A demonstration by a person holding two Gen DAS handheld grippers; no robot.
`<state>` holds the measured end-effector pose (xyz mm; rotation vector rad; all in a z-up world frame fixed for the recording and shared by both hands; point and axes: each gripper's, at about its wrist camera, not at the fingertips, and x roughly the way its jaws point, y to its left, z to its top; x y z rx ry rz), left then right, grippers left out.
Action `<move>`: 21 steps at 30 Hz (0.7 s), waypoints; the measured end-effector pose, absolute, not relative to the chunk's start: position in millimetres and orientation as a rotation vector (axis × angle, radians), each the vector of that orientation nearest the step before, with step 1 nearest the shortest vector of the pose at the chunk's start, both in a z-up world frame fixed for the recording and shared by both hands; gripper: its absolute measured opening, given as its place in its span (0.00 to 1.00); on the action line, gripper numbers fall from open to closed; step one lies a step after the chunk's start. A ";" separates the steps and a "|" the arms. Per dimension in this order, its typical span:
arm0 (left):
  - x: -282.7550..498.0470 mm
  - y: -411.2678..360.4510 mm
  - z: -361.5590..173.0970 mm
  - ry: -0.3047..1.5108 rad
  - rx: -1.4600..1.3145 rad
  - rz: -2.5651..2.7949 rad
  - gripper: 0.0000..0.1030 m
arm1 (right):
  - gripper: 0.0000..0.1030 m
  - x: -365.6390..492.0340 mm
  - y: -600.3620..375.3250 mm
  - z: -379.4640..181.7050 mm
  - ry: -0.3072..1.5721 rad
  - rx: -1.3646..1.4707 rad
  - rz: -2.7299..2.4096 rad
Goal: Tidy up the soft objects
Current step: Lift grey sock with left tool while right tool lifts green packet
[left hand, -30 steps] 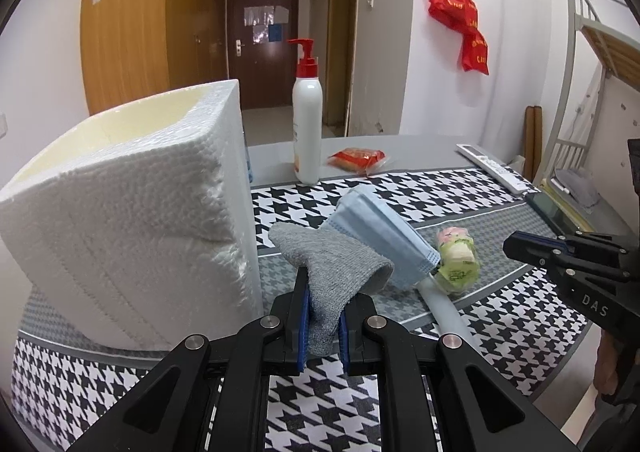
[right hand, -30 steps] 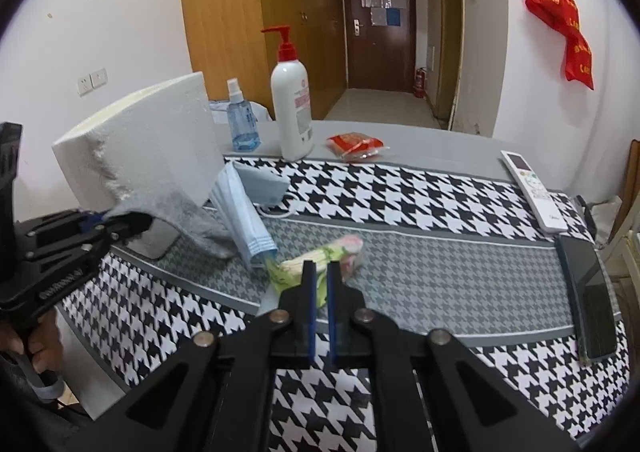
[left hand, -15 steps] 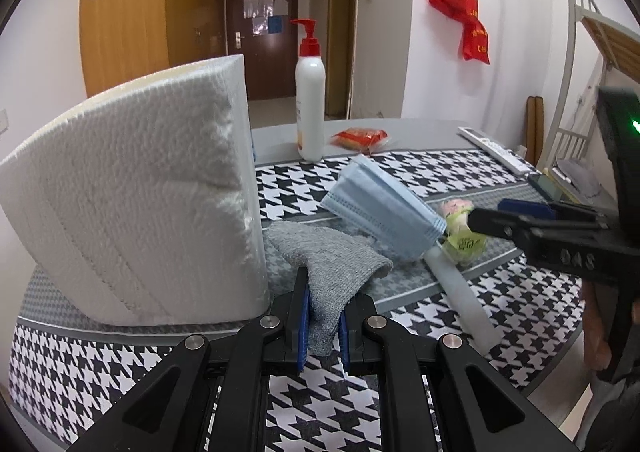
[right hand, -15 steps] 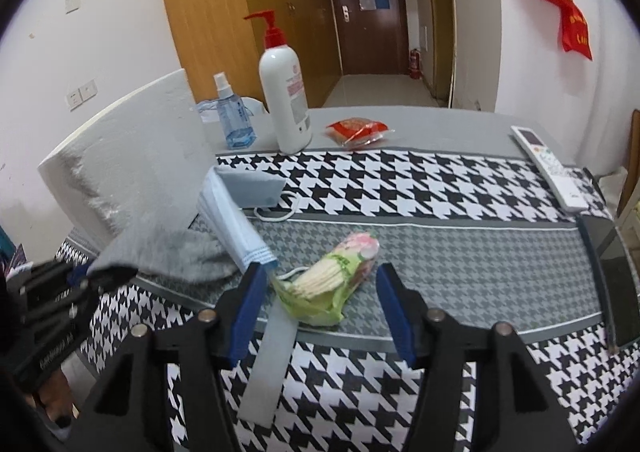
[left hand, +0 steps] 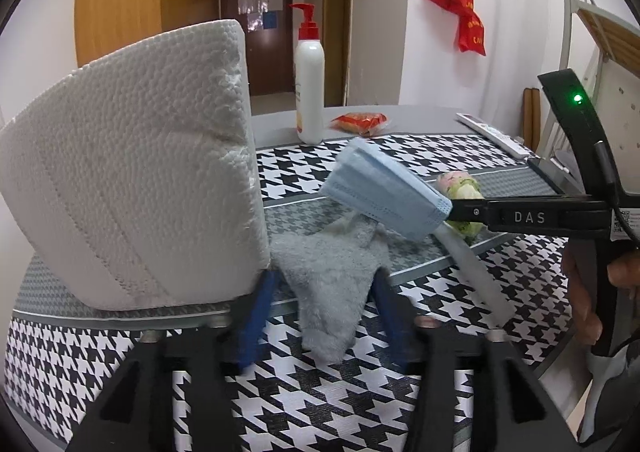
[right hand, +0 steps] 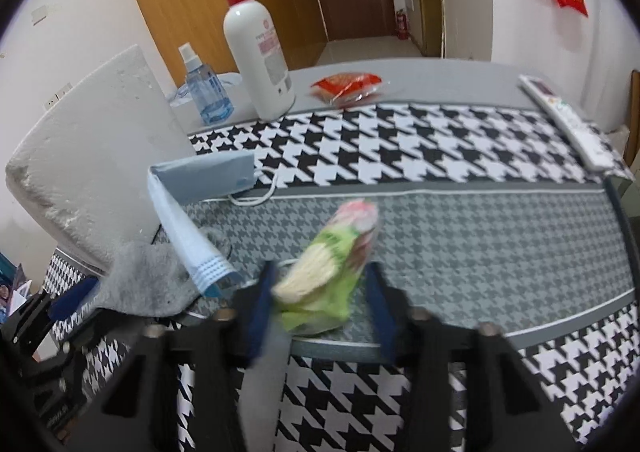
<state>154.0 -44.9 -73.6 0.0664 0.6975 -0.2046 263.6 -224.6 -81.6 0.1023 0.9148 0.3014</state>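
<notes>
Houndstooth table (left hand: 400,404), left gripper (left hand: 324,312) wide around grey sock (left hand: 332,276), right gripper (right hand: 320,308) wide around green packet (right hand: 332,276)

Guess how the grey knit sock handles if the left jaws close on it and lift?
The grey knit sock is probably floppy: it lies crumpled, its toe drooping between the left gripper's open jaws. It is likely light, with fuzzy fabric that should grip rather than slip. Lifting may drag the blue pleated face mask resting partly over it.
</notes>
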 end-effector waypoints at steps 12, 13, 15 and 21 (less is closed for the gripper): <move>163.4 -46.9 -73.7 0.715 0.039 -0.188 0.78 | 0.26 252.7 -240.4 -69.7 0.863 0.141 0.298; 165.1 -47.4 -73.9 0.722 0.034 -0.184 0.78 | 0.26 251.3 -242.7 -67.2 0.853 0.145 0.298; 168.3 -49.7 -75.1 0.735 0.036 -0.177 0.78 | 0.26 247.4 -245.8 -63.1 0.835 0.143 0.298; 177.9 -53.9 -83.8 0.781 0.046 -0.141 0.62 | 0.26 232.1 -248.7 -54.3 0.797 0.130 0.315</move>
